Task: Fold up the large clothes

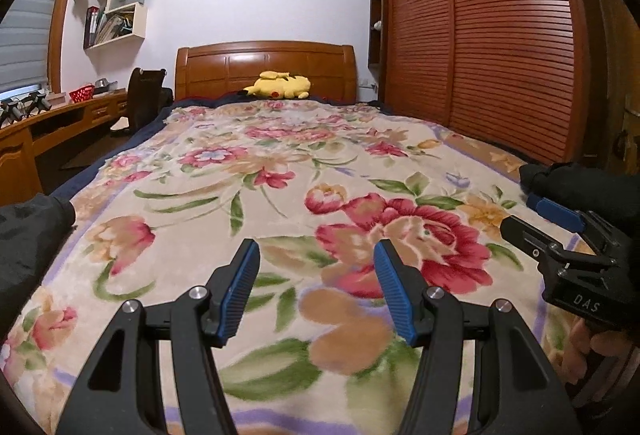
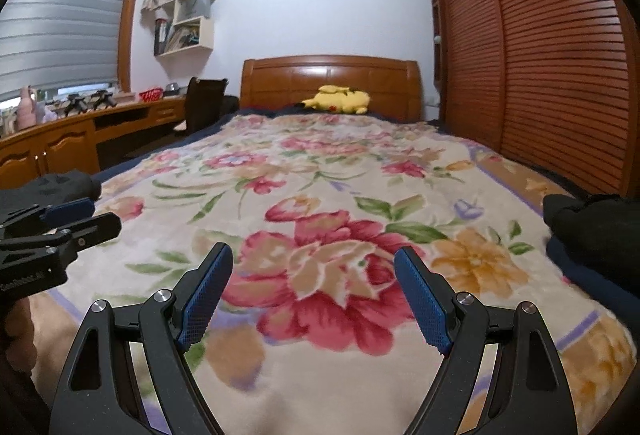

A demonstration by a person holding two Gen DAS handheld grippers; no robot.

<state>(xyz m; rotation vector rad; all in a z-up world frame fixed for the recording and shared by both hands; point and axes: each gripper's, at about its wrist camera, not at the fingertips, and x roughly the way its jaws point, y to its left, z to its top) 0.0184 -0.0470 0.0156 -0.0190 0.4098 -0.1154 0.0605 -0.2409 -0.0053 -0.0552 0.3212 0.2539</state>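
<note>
Both grippers hover low over the bed's floral blanket (image 1: 320,163), and neither has anything between its blue pads. In the left wrist view my left gripper (image 1: 316,251) stands open above a big red flower. My right gripper (image 1: 520,215) enters from the right edge, just in front of a black garment (image 1: 580,183). A second dark garment (image 1: 32,235) lies at the bed's left edge. The right wrist view shows my right gripper (image 2: 314,255) open wide. There a black garment (image 2: 592,223) rests on a navy piece (image 2: 580,271) at the right, and my left gripper (image 2: 102,214) is at the left, in front of dark cloth (image 2: 52,187).
A yellow plush toy (image 1: 280,85) lies by the wooden headboard (image 1: 264,69). Slatted wardrobe doors (image 1: 500,35) run along the bed's right side. Left of the bed stand a wooden desk (image 2: 80,139) and a dark chair (image 2: 204,99). A hand (image 1: 592,351) grips the right gripper's handle.
</note>
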